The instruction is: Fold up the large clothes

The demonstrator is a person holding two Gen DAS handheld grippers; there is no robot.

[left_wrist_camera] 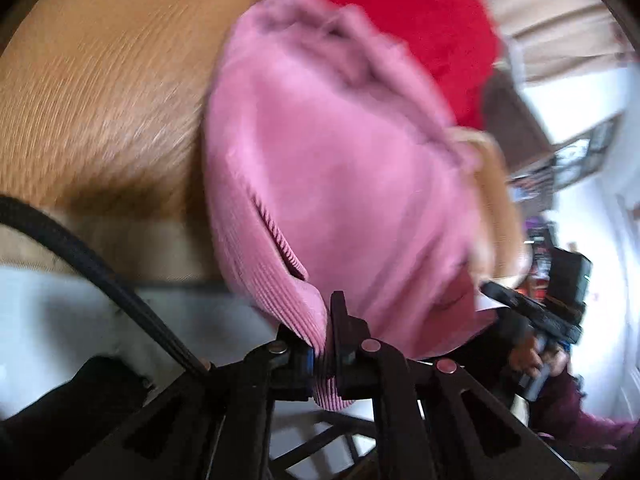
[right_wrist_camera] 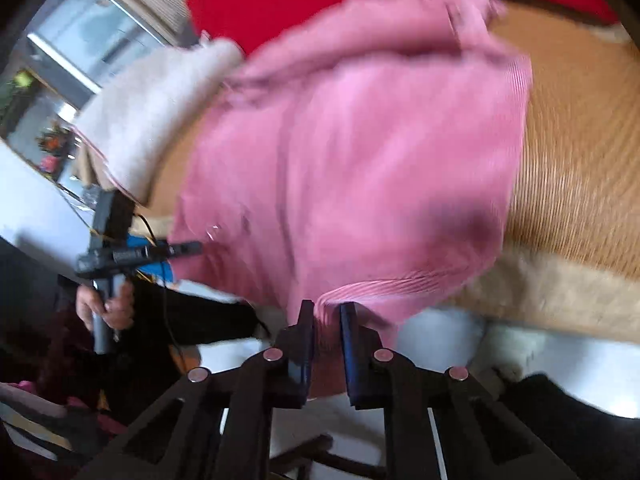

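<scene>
Pink garment (left_wrist_camera: 340,168), soft knit w/ ribbed hem, hangs bunched and creased between both grippers, upper part draped over tan woven-textured surface (left_wrist_camera: 100,92). Motion blur on both views, so fine detail is lost.

Left gripper (left_wrist_camera: 322,344): jaws pinched tight on ribbed hem at 6 o'clock of left wrist view; a tongue of ribbing pokes out below the pads. Right gripper (right_wrist_camera: 326,340): jaws narrow, fabric edge runs down between them at 6 o'clock of right wrist view, gripped. In left view, right gripper also shows at 4 o'clock, held by a hand (left_wrist_camera: 532,356), its tip at the garment's far lower corner. In right view, left gripper shows at 9 o'clock w/ its hand (right_wrist_camera: 108,304) on the handle.

In the left wrist view the tan surface fills 9–12 o'clock. Red cloth (left_wrist_camera: 400,12) lies beyond the garment at 12–1 o'clock. In right view a cream fuzzy item (right_wrist_camera: 152,112) sits at 10 o'clock, just beside the pink garment. White floor or base (right_wrist_camera: 440,340) shows under the surface edge. Room bkgd: bright window (right_wrist_camera: 92,36) at 10–11 o'clock, cluttered shelves at left, too blurred to read.
</scene>
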